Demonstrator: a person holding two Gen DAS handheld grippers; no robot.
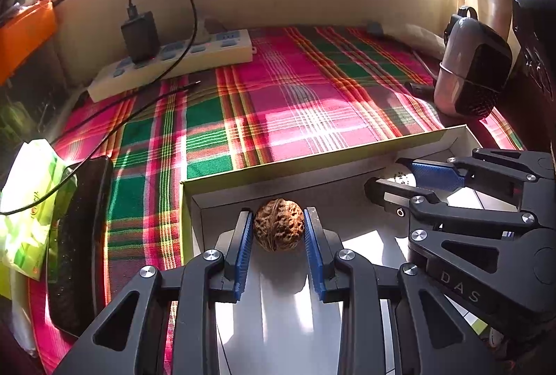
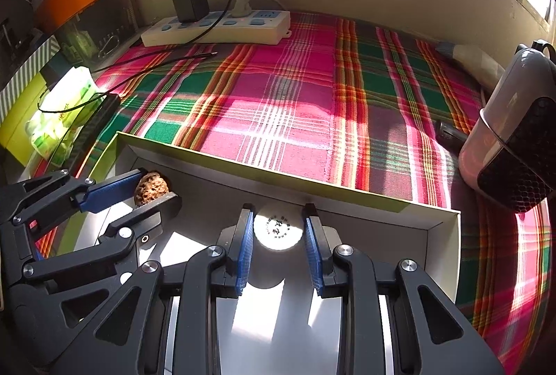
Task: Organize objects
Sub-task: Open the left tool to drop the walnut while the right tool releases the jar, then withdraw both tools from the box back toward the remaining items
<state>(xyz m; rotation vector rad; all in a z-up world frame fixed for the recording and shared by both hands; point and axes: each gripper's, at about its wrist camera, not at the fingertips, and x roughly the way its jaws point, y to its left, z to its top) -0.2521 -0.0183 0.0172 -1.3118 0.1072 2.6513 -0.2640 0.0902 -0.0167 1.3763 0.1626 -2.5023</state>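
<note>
A brown wrinkled walnut [image 1: 278, 225] sits between the blue pads of my left gripper [image 1: 278, 218], which is shut on it inside a shallow white cardboard box [image 1: 312, 154] with a yellow-green rim. In the right wrist view the walnut [image 2: 151, 191] shows at the left in the left gripper [image 2: 153, 187]. My right gripper [image 2: 278, 218] is shut on a round white bottle cap [image 2: 277, 229] with printed text, also inside the box [image 2: 434, 218]. The right gripper [image 1: 389, 173] shows at the right of the left wrist view.
The box lies on a pink, green and red plaid cloth [image 1: 278, 104]. A white power strip [image 1: 173, 65] with a black charger [image 1: 139, 36] and cable lies far left. A grey-black device [image 1: 469, 69] stands right. A black phone [image 1: 80, 236] and green packet [image 1: 31, 201] lie left.
</note>
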